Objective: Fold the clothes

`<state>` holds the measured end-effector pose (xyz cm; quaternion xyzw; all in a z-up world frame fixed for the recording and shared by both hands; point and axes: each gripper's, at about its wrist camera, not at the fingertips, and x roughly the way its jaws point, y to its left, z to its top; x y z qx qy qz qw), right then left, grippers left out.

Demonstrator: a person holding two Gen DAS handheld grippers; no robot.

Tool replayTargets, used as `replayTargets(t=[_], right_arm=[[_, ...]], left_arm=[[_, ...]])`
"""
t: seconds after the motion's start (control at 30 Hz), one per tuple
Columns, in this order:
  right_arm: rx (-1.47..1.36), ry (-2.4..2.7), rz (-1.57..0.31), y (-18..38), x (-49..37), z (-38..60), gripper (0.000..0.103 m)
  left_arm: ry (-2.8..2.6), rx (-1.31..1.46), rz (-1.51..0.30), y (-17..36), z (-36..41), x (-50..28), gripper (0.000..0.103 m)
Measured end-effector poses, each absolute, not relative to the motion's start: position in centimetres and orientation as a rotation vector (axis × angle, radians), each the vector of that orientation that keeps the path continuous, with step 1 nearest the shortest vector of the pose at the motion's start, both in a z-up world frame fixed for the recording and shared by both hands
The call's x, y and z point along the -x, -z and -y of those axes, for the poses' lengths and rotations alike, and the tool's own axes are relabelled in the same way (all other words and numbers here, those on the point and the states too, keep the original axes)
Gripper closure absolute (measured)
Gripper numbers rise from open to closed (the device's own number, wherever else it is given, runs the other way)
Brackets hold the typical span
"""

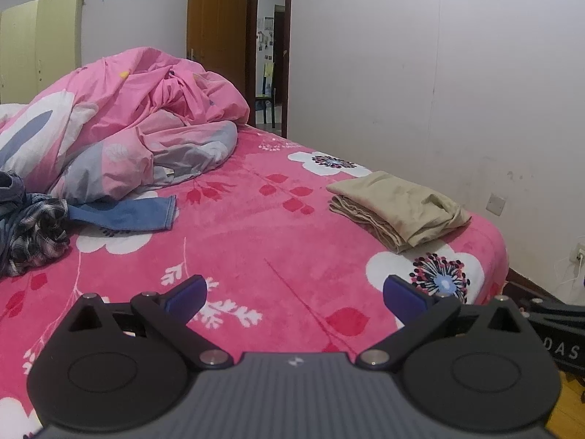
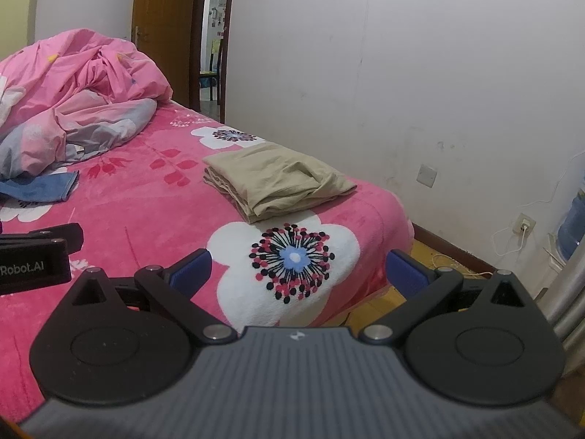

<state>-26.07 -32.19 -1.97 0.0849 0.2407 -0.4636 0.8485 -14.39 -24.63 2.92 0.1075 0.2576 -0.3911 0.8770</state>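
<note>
Both tools hang empty over the near edge of the bed: the left gripper [image 1: 294,298] has its blue-padded fingers spread wide with nothing between them, and the right gripper [image 2: 298,269] is spread just as wide, also holding nothing. They sit side by side, and the dark body of the left one shows at the left edge of the right wrist view. Under them lies only the pink flowered blanket [image 1: 256,241], a bare patch that looks like the working space kept free for spreading a garment. In the middle right of the left view, and the centre of the right view, a tan garment [image 1: 398,208] rests already folded into a neat stack near the far corner of the bed by the wall, probably set aside there so it stays out of the way. The unfolded things wait at the left of the left view: a blue denim piece [image 1: 128,214] lying flat, and a crumpled plaid shirt [image 1: 33,234] touching it at the frame's edge. Behind them, upper left, a pink quilt [image 1: 139,117] is heaped. With the fingers wide and idle, the next piece is likely to be fetched from that left pile.
</note>
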Motion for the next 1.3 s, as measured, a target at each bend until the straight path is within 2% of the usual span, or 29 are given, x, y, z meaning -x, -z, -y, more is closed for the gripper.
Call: replayTargets(t=[1.3], right_arm=[[-0.199,1.044,-0.507,3.4,29.0,33.6,0.001]], left_arm=[[0.882,-0.25,-0.541,-2.1,27.7,17.6,0.0]])
